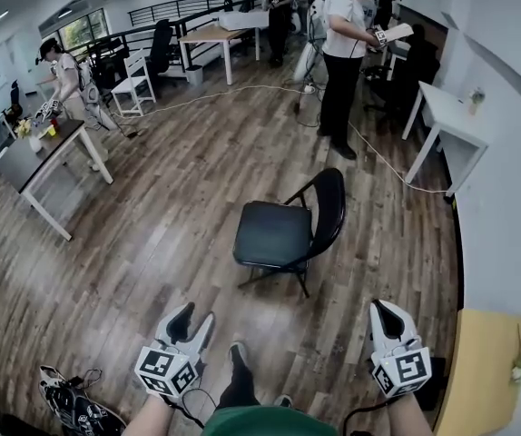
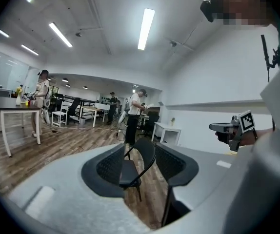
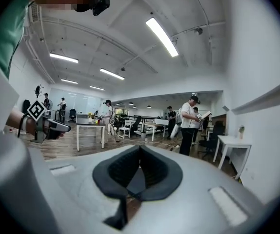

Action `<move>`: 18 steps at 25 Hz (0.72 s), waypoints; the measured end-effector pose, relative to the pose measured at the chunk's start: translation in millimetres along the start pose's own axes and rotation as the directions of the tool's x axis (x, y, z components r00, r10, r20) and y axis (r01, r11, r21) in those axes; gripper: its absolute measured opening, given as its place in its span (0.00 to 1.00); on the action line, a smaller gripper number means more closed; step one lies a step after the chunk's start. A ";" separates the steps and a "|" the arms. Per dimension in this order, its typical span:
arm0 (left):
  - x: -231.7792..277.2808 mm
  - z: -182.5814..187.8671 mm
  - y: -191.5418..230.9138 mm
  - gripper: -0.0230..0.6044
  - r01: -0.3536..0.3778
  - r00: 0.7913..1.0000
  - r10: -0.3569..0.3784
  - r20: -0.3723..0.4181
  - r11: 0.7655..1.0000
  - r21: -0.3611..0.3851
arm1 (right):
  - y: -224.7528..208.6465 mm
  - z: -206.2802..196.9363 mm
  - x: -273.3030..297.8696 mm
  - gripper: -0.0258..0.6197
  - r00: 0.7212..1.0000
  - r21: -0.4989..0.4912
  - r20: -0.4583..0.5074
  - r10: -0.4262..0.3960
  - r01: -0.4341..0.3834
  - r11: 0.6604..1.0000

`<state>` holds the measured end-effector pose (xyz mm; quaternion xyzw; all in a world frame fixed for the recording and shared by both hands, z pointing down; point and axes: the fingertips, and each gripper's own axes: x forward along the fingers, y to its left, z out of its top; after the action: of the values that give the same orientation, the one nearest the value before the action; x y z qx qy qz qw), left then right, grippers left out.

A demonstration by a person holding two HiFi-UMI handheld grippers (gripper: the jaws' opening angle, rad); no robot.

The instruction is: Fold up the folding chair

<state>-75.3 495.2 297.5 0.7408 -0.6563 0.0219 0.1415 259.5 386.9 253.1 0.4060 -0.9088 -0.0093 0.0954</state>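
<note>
At the lower left of the head view we hold the left gripper [image 1: 191, 321] low over the wooden floor [image 1: 152, 216]. Its jaws stand partly apart with nothing between them; its own view shows only the distant chair through the gap.

In the middle of the frame stands the folding chair [image 1: 279, 234], fully open: seat flat, backrest upright on its right side, legs spread on the floor. We judge the task not begun (no part of the chair looks tipped or drawn in). Everything is left to do: reach the chair, take hold of it, and bring the seat up against the back.

At the lower right, the right gripper [image 1: 388, 314] hovers well apart from the chair. Its jaws are closed together and hold nothing.

Some things we cannot read. The seat hides the chair's hinges and most of its frame from the head view, and only parts of its legs show beneath it. In the right gripper view the closed jaws cover nearly all of the chair. Our arms are cut off by the bottom edge, and the lower left corner holds a dark tangle we cannot make out.
</note>
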 end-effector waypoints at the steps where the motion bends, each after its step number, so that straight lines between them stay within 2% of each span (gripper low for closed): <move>1: 10.8 0.9 10.6 0.38 0.005 1.000 -0.005 -0.002 1.000 -0.005 | -1.5 0.0 12.0 0.04 1.000 0.000 -0.009 -0.008 0.008 1.000; 8: 95.7 18.9 92.0 0.42 0.045 0.999 -0.045 -0.017 0.999 0.029 | -9.3 17.6 112.5 0.04 0.995 -0.041 -0.017 -0.099 0.098 0.994; 11: 126.9 29.7 126.2 0.35 0.072 0.997 -0.071 -0.019 0.997 0.032 | -5.6 25.9 153.5 0.04 0.991 -0.078 -0.017 -0.130 0.129 0.989; 14: 156.1 29.0 157.5 0.28 0.103 0.994 -0.103 -0.036 0.995 -0.002 | -7.1 28.3 187.3 0.04 0.986 -0.076 -0.026 -0.165 0.163 0.984; 18: 196.5 14.1 189.5 0.28 0.127 0.987 -0.133 -0.088 0.989 -0.070 | -19.5 21.8 223.6 0.04 0.980 -0.016 -0.071 -0.186 0.185 0.983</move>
<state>-235.8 283.3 361.2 0.7754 -0.5997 0.0257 0.1963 124.1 207.1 266.9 0.4885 -0.8629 -0.0078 0.1290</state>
